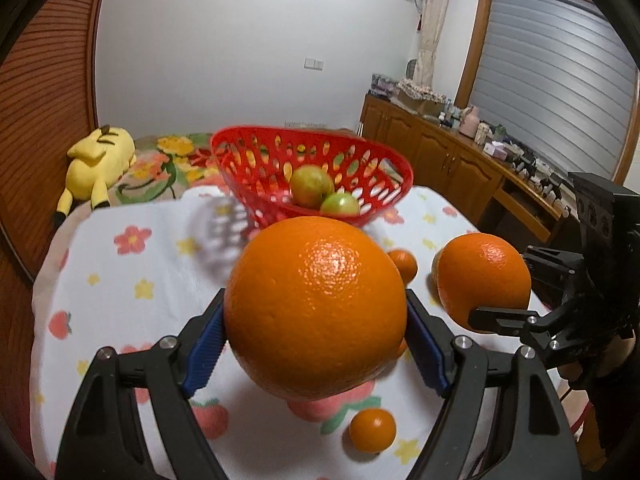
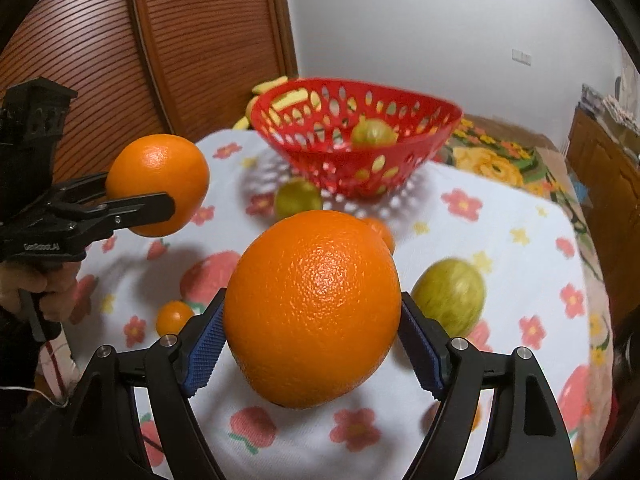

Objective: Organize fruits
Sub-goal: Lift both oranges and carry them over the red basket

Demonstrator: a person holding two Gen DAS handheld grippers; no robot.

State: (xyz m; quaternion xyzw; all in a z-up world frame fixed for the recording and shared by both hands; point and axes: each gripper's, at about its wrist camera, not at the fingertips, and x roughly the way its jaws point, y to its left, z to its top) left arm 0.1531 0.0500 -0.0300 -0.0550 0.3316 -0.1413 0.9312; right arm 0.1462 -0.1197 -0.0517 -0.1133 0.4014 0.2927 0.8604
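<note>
orange (image 1: 316,304) clamped in left tool (image 1: 316,332); right likewise.

We can read only one marking: small pale lettering on the black body of the left gripper (image 2: 160,210), seen from the right wrist view, well behind its fingertips and just above the hand gripping the handle. It looks like "GenRobot.AI", though the letters are tiny and soft, so we are not sure of every character. We find no other legible text: the boxes on the sideboard (image 1: 460,148), far beyond and to the right of the left claw, are too blurred to read.
</note>
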